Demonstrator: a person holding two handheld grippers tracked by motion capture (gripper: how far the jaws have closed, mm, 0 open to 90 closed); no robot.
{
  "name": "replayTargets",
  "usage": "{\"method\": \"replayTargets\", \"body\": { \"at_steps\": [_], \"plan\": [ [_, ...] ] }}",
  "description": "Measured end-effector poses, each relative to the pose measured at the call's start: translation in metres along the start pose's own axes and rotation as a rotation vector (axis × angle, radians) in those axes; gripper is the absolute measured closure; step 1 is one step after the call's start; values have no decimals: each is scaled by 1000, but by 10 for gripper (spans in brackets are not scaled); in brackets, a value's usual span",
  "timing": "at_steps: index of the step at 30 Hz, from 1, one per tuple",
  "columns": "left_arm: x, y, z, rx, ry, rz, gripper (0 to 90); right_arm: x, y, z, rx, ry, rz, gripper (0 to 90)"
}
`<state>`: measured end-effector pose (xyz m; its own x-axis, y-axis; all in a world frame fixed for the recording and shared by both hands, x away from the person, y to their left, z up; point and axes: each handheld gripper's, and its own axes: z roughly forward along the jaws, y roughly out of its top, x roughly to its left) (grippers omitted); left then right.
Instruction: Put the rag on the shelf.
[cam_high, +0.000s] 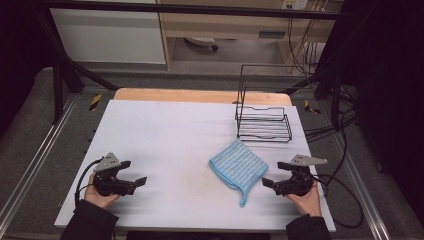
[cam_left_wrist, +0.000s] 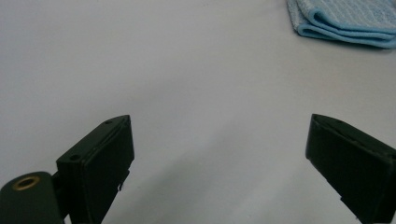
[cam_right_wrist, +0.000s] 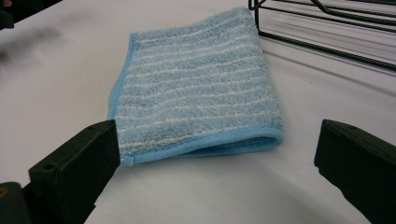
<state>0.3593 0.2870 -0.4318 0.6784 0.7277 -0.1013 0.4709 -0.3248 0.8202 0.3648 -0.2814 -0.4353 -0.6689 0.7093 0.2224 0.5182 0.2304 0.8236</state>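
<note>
Terrycloth (cam_right_wrist: 198, 93), folded, striped, beside wire rack (cam_high: 262, 122)

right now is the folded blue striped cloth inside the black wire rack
No, the folded blue striped cloth lies flat on the white table, in front of the black wire rack and apart from it.

Folded cloth (cam_high: 237, 167) on table (cam_high: 165, 135), wire rack (cam_high: 263, 120) behind it.

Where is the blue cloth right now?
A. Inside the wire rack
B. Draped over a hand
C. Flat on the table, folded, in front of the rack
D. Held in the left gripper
C: the cloth lies folded on the table, apart from the rack.
</note>
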Motion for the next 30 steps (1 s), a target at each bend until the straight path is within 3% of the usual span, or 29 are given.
{"method": "replayTargets", "body": {
  "at_steps": [14, 23, 30],
  "plan": [
    [-1, -1, 1, 8, -1, -3, 79, 10, 2, 10, 34, -10, -5, 15],
    [-1, -1, 1, 4, 8, -7, 82, 25, 7, 23, 66, 7, -45, 54],
    [-1, -1, 2, 10, 13, 0, 85, 45, 12, 36, 111, 39, -98, 153]
  ]
}}
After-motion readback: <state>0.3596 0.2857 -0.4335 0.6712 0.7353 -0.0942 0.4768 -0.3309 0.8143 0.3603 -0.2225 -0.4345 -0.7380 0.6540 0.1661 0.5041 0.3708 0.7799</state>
